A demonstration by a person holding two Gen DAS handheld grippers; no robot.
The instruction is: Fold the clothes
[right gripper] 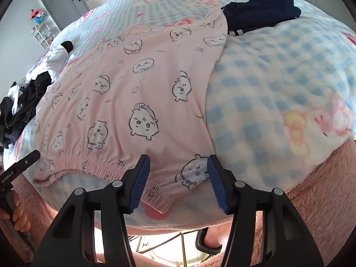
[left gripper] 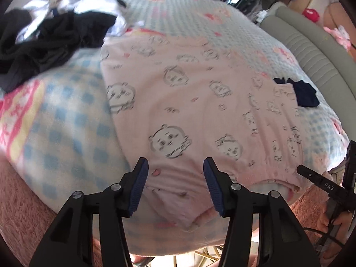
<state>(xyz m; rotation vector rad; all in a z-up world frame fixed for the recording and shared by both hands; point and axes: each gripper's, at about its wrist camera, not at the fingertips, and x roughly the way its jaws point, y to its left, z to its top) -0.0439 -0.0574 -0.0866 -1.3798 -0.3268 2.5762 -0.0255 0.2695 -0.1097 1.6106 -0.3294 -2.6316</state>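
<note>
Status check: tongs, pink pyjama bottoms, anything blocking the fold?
Left tongs open, right tongs open, both over the waistband. Pink pyjama bottoms flat, ungripped. Dark garment overlaps the far end.

A: The dark pile (left gripper: pixel 44 35) runs off the left edge in both views; I cannot tell the garments in it apart.

B: The pink garment (left gripper: pixel 189 111) covers part of the navy item (right gripper: pixel 260 11), so its shape is unclear.

A: The blanket (left gripper: pixel 66 129) print is smeared with blur at left. The shelf (right gripper: pixel 41 33) things are too small to tell.
</note>
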